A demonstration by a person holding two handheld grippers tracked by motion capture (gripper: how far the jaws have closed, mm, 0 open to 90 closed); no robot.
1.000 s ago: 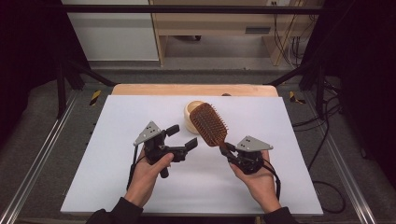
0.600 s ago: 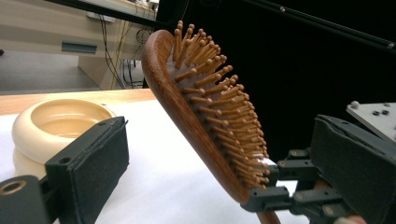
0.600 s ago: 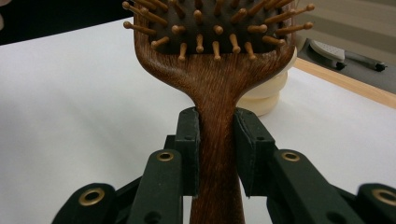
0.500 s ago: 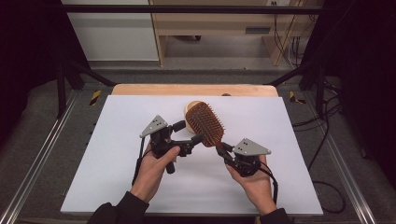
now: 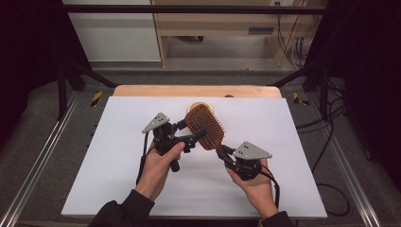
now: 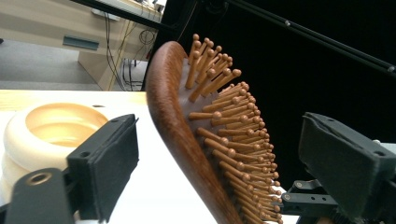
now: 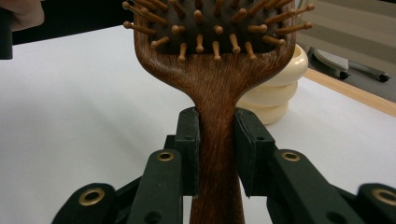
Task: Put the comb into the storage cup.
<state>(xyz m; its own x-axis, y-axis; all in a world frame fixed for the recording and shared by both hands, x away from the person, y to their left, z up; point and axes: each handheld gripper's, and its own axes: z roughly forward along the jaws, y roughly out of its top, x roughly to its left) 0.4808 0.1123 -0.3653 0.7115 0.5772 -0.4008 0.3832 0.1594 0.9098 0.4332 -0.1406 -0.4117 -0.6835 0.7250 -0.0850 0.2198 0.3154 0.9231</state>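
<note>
My right gripper [image 7: 217, 154] has its jaws clamped on the neck of the wooden hairbrush [image 5: 204, 126], both pads pressed flat against the handle just below where it widens into the head. From the high view I hold it in the near right of the white mat [image 5: 293, 142], and the brush runs up and to the left from that grip, its long axis slanting away from me, bristles turned up and toward my right.

My left gripper [image 5: 195, 137] sits just left of centre, and it is the one that matters for the next move. Its jaws have just been closing, and the brush head now stands between them: in the left gripper view the smooth wooden back faces one pad and the bristle tips face the other, with a gap on each side, so I judge nothing is pinched yet. The head crosses that opening edge-on and tilted, so a further squeeze would bear on the back and the bristles, not on the edges.

Just beyond the brush, toward the far edge, sits a cream ribbed holder [image 6: 51, 130].

I cannot see the end of the handle; my right hand [image 5: 255, 187] and the jaws cover it. The brush head hides most of the holder from above, so I cannot tell whether the two touch.
</note>
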